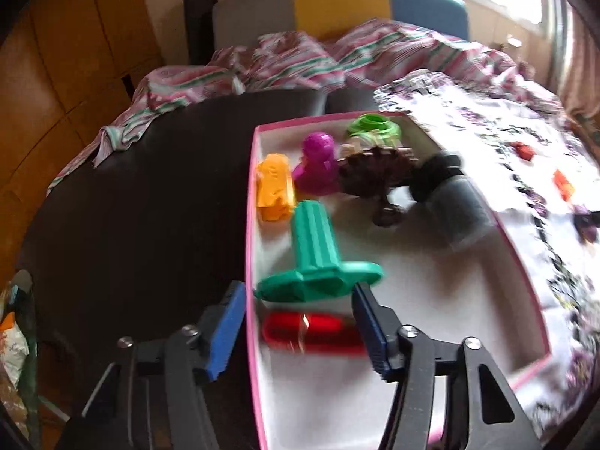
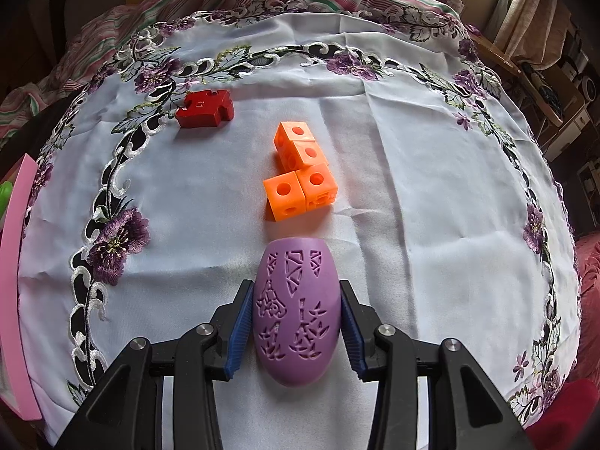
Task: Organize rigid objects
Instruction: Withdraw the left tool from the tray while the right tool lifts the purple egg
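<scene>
Right gripper (image 2: 296, 326) w/ blue pads pressed on both sides of the purple carved egg (image 2: 296, 315), over the embroidered cloth (image 2: 412, 206); orange cube cluster (image 2: 300, 176) just ahead, red puzzle piece (image 2: 205, 108) farther left. Left gripper (image 1: 300, 333) spread wide, holding nothing, straddling the pink-rimmed box (image 1: 249, 225) wall near the green fluted piece (image 1: 318, 258) and red piece (image 1: 311, 332) inside.
</scene>
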Demonstrator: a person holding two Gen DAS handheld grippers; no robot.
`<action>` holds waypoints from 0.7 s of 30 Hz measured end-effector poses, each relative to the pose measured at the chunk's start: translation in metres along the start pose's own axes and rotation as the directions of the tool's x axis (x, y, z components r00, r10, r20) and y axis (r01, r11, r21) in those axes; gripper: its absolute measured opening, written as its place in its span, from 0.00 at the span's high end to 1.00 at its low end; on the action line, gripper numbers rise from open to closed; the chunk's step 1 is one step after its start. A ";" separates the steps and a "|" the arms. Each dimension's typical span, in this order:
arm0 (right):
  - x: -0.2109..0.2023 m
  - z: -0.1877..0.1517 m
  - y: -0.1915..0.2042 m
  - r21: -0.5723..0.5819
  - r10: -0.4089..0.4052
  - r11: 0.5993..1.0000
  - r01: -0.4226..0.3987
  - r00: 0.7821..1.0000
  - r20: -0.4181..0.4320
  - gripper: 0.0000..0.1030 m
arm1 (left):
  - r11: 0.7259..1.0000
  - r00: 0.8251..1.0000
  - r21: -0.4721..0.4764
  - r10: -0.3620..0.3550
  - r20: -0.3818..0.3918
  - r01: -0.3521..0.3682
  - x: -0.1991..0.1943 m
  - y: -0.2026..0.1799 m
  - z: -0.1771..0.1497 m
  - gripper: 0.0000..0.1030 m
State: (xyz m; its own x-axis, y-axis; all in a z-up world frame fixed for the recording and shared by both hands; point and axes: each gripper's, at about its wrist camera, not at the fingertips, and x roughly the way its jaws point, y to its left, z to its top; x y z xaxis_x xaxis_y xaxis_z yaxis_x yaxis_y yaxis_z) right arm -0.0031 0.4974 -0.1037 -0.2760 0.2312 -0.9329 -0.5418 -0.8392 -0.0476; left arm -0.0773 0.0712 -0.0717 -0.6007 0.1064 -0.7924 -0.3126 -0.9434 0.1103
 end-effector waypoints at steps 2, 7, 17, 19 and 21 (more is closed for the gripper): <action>-0.001 0.000 0.000 0.003 0.000 1.000 0.000 1.000 0.005 0.58 | 1.000 1.000 -0.015 -0.001 -0.003 0.001 0.003 0.003 0.004 0.44; -0.007 0.002 -0.002 0.020 0.016 1.000 -0.017 0.999 0.033 0.58 | 0.998 0.999 -0.057 -0.021 0.040 0.023 -0.010 0.015 0.006 0.38; -0.008 0.003 -0.003 0.030 0.023 0.999 -0.025 0.999 0.041 0.58 | 0.992 0.999 -0.128 -0.017 0.035 0.021 -0.031 0.037 -0.013 0.36; -0.011 0.003 -0.002 0.031 0.029 0.999 -0.030 0.998 0.049 0.58 | 0.990 0.999 -0.137 -0.025 0.029 0.028 -0.034 0.038 -0.018 0.36; -0.016 0.004 -0.003 0.039 0.053 0.998 -0.056 0.996 0.071 0.58 | 0.990 0.999 -0.137 -0.027 0.024 0.030 -0.035 0.037 -0.022 0.36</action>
State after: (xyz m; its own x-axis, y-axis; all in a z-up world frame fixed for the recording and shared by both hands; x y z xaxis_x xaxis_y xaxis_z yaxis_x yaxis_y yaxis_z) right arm 0.0001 0.4982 -0.0877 -0.3597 0.2207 -0.9066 -0.5563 -0.8308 0.0185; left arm -0.0513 0.0259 -0.0531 -0.6092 0.1395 -0.7807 -0.2272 -0.9738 0.0033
